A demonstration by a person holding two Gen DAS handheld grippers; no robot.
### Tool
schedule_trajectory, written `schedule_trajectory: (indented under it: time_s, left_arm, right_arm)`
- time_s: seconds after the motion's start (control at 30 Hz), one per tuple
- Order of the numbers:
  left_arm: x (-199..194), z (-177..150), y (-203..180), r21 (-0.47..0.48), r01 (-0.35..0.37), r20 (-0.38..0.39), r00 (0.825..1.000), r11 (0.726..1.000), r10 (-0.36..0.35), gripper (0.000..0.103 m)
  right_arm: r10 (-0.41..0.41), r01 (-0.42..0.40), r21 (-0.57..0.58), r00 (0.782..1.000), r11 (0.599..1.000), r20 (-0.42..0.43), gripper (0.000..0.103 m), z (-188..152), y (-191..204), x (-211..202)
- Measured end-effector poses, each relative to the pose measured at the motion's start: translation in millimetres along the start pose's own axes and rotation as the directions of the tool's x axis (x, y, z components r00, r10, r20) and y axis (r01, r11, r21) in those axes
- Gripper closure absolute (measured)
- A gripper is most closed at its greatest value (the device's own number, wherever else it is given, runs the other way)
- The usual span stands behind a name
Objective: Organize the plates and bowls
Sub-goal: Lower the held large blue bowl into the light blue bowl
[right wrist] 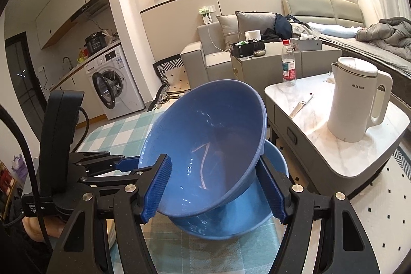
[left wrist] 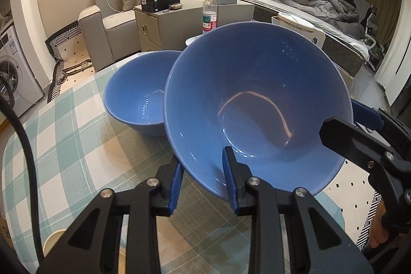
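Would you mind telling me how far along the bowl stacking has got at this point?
Done: nothing is nested yet; one glossy blue bowl sits alone on the checked tablecloth. In hand: a second, tilted blue bowl is held off the cloth, its rim pinched by the left tongs, its sides between the right tongs. Left: setting it into the resting bowl. No plates are clearly visible.

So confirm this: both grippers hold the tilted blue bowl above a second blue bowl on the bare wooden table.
Not bare wood: the table wears a green and white checked cloth, as the left wrist view shows. The rest holds: left gripper and right gripper hold the tilted blue bowl above the second blue bowl.
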State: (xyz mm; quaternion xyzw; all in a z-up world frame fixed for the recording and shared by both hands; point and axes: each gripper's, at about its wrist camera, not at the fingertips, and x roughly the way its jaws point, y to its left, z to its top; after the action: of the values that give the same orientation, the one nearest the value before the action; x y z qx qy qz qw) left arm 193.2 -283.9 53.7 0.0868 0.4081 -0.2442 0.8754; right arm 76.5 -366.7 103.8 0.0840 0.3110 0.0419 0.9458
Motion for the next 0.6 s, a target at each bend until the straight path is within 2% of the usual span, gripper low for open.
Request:
schedule_trajectory:
  time_s: [0.6]
  left_arm:
    - [14.1,3.9,-9.6,0.019,0.006,-0.025,1.0,1.0,-0.005,0.075]
  right_arm:
    - [-0.033,0.035,0.033,0.998,0.999,-0.045,0.033,-5.3,-16.3,15.6]
